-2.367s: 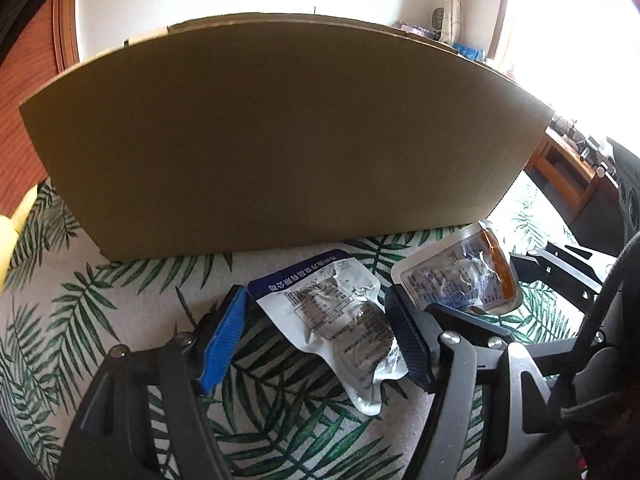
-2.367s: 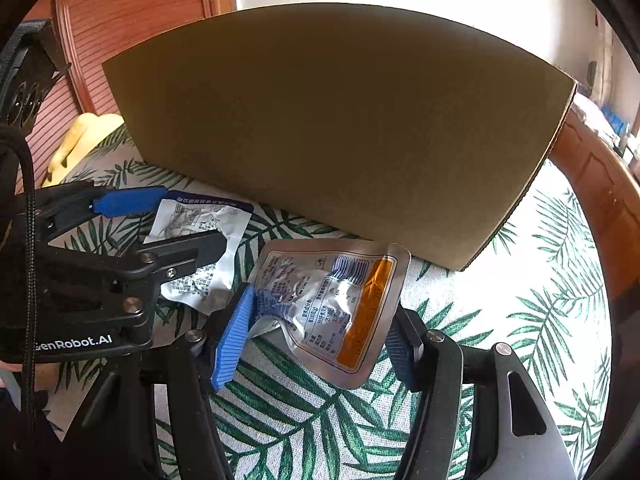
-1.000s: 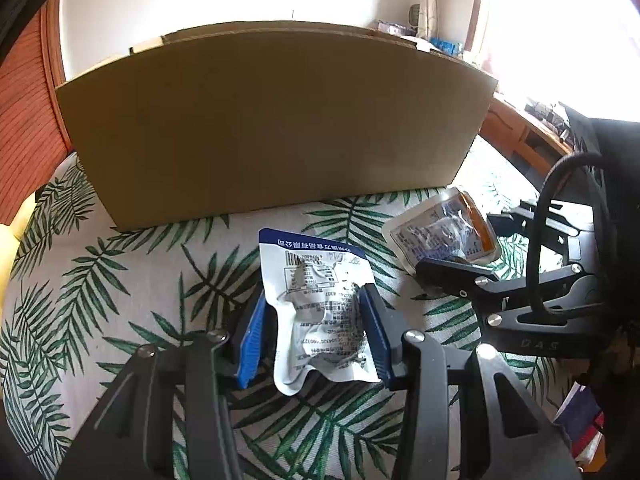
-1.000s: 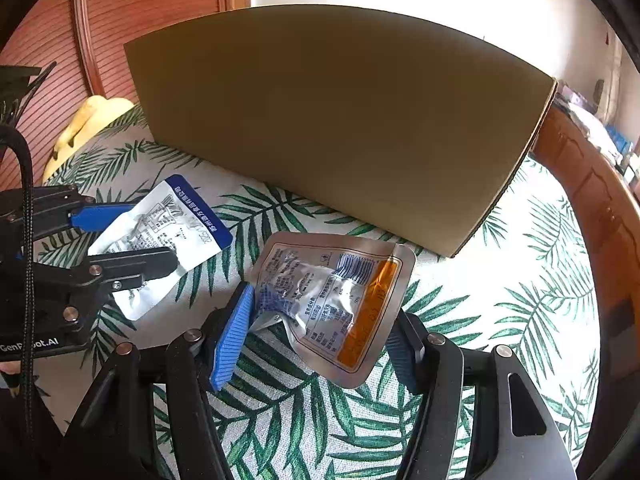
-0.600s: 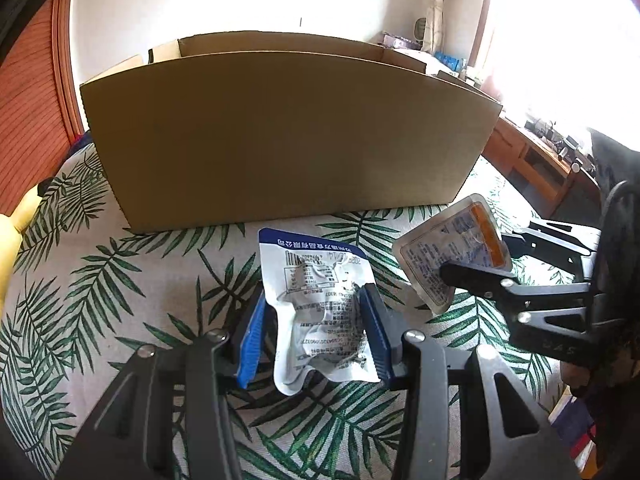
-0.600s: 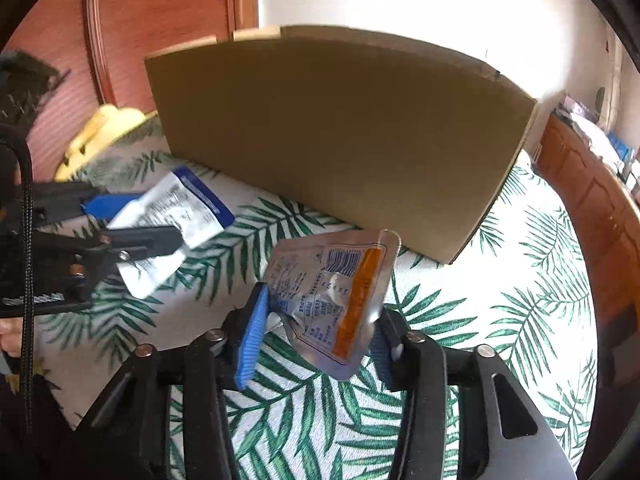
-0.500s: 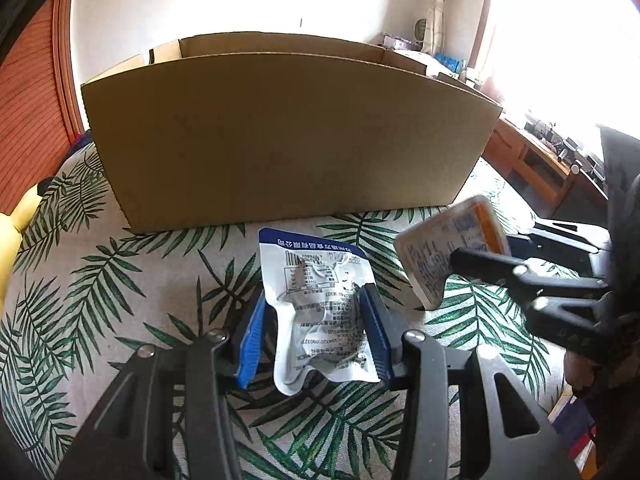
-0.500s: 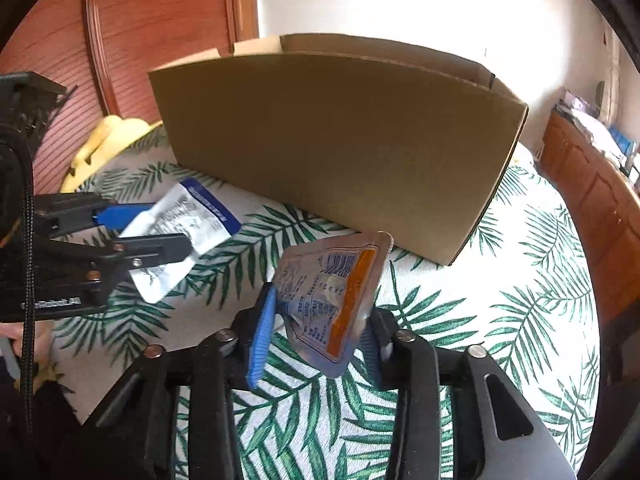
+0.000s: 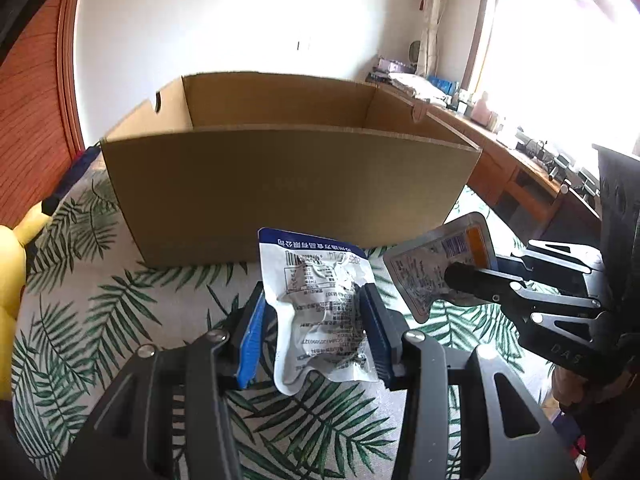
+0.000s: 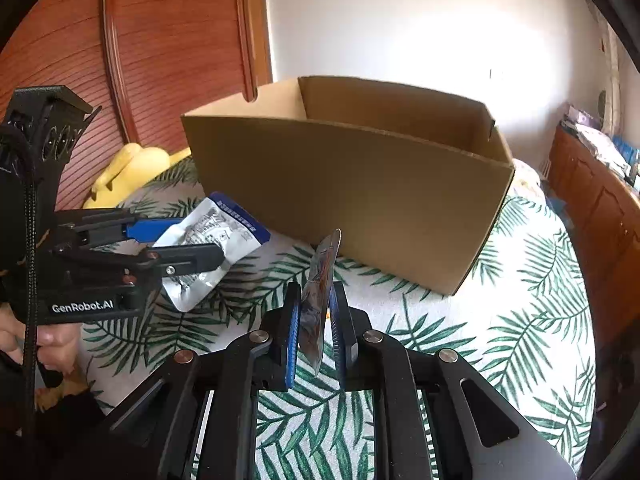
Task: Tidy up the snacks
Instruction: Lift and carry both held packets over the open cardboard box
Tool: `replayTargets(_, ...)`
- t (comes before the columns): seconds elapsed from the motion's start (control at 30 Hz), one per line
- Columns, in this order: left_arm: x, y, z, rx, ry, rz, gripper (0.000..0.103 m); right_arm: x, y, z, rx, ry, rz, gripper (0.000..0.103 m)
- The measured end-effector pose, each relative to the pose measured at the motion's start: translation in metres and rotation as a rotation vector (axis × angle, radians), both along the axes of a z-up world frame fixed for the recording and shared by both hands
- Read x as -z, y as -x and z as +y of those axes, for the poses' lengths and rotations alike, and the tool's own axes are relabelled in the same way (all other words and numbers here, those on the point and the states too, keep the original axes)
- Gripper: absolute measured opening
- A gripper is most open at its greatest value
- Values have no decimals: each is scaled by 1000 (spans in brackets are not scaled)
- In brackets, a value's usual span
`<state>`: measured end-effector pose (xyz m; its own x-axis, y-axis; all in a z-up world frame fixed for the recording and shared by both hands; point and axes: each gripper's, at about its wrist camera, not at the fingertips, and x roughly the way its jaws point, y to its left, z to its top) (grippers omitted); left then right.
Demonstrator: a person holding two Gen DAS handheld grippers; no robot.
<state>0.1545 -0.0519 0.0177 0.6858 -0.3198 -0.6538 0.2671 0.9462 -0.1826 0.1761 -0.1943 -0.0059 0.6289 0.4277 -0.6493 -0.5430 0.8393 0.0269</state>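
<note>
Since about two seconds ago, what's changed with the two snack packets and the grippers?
Both packets have come up off the palm-leaf cloth. The left gripper closed on the blue-topped white packet and raised it; the right gripper closed on the orange-striped silver packet and raised it, now edge-on to its camera. The cardboard box has not moved, though its open inside now shows.

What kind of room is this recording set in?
Probably a bedroom at home: a leaf-print bedspread under the cardboard box, a slatted wooden wardrobe door, and a cluttered wooden desk by a bright window.
</note>
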Motion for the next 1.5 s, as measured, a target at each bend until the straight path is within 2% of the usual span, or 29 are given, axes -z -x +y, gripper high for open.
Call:
replayTargets(0.53, -64, -20, 12, 2, 16, -150, 44, -62, 8, -3, -7, -12, -140, 11)
replayTargets(0.87, -83, -50, 14, 2, -9, -207, 44, -97, -6, 5, -17, -5, -226, 11)
replayTargets(1.1, -74, -86, 21, -30, -22, -186, 44, -107, -34, 8, -1, -5, -256, 11)
replayTargets(1.5, -43, -125, 29, -61, -29, -121, 44, -82, -82, 16, 29, 8, -204, 12)
